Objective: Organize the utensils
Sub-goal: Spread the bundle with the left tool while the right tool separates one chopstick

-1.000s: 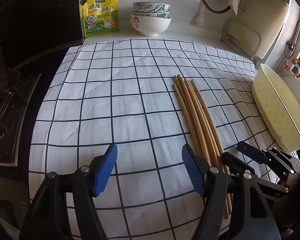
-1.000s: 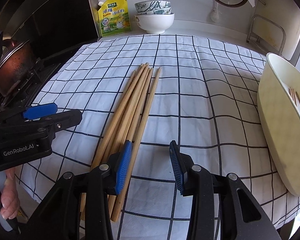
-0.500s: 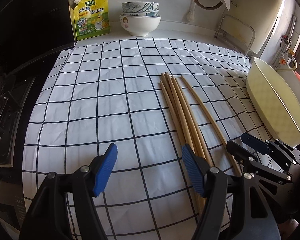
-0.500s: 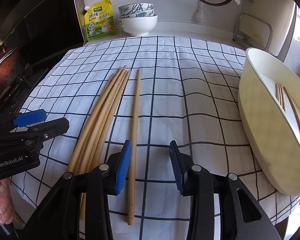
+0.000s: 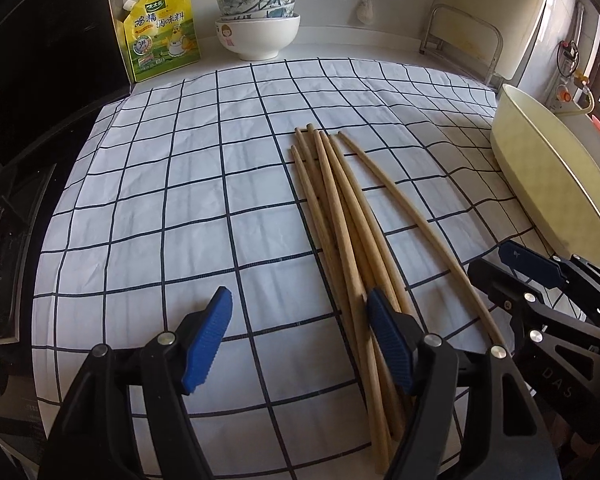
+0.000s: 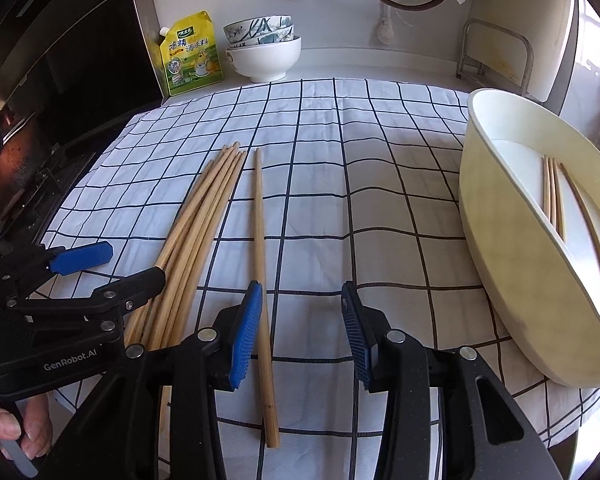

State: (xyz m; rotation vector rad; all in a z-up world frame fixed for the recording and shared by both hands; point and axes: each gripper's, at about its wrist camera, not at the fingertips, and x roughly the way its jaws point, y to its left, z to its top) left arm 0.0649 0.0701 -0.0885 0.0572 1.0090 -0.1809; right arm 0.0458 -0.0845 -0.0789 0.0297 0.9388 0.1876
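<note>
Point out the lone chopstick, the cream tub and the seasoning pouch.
lone chopstick (image 6: 260, 240), right wrist view, mid shaft.
cream tub (image 6: 496, 208), right wrist view, near outer wall.
seasoning pouch (image 5: 160, 36), left wrist view, front label.

Matt wooden chopsticks (image 6: 198, 224) on creased checked cloth (image 6: 380, 184)

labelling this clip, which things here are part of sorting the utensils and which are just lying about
Part of the job:
bundle
lone chopstick
tub with chopsticks inside
right gripper, open
left gripper, open

Just lying about:
bowls
seasoning pouch
checked cloth
pan
</note>
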